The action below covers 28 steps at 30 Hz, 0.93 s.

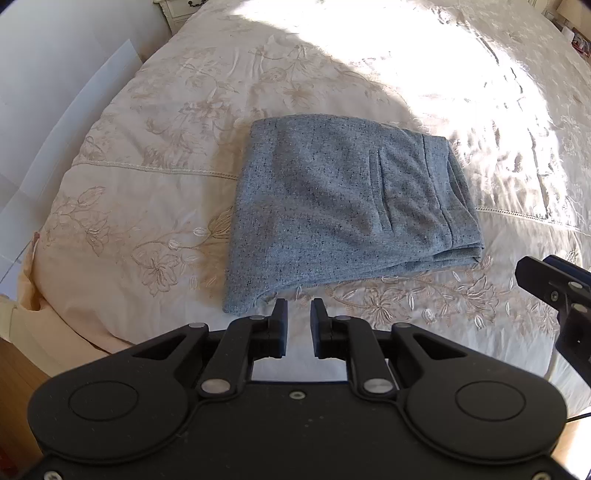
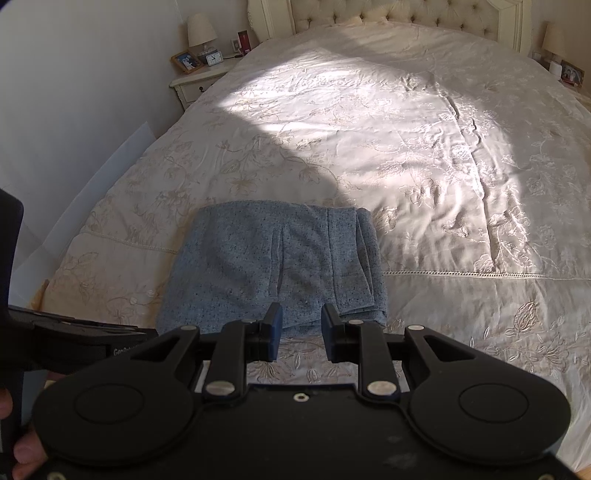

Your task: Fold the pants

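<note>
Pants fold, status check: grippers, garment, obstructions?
Left gripper open, empty. Right gripper open, empty. Pants folded compact on bedspread, untouched. Nothing obstructing.

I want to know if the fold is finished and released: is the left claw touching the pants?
Apart. In the left wrist view, bedspread shows between the open left claw and the pants.

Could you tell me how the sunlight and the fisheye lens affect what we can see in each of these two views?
Left wrist view: sunlight washes out the bedspread at upper right, while the folded pants lie in shade, sharp; the bed edge bows.
Right wrist view: a softer sun patch crosses the bedspread, the pants are dim but clear, and the headboard curves.
</note>
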### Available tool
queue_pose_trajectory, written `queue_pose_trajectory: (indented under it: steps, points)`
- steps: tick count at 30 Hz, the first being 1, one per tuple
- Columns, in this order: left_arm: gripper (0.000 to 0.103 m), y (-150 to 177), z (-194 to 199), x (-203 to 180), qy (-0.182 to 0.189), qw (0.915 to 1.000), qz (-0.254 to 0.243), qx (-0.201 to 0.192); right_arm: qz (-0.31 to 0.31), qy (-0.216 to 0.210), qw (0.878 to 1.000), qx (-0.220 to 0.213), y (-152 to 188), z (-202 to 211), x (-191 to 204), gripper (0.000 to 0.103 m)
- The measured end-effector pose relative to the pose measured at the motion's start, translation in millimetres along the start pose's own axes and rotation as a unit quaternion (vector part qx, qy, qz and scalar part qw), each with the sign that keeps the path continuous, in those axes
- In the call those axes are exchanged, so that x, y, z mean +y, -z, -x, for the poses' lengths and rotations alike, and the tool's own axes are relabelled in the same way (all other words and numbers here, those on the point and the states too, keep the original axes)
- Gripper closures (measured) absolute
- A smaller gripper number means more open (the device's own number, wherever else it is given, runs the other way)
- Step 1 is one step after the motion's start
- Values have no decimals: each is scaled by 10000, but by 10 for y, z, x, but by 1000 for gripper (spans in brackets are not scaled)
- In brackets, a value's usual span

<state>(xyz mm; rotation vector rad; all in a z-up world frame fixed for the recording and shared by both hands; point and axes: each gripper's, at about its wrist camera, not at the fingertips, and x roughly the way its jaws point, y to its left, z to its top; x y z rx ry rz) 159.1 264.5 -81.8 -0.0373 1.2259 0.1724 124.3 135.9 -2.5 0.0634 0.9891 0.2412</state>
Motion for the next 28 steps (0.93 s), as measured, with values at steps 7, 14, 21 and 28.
queue_pose_trajectory:
  steps: [7,14,21,28]
  points:
    - [81,-13,-10,-12,8,10000,2,15,0,0,10000,41,-29,-41,6,78]
    - [81,-56,-48,20,45,10000,14,42,27,-3,10000,60,-46,-74,-3,78]
    - [81,-104,-93,77,97,9999,22,59,32,14,10000,79,-71,-117,9,78]
    - [80,-147,-116,59,129,9999,-87,-14,3,51,9999,110,-79,-148,0,78]
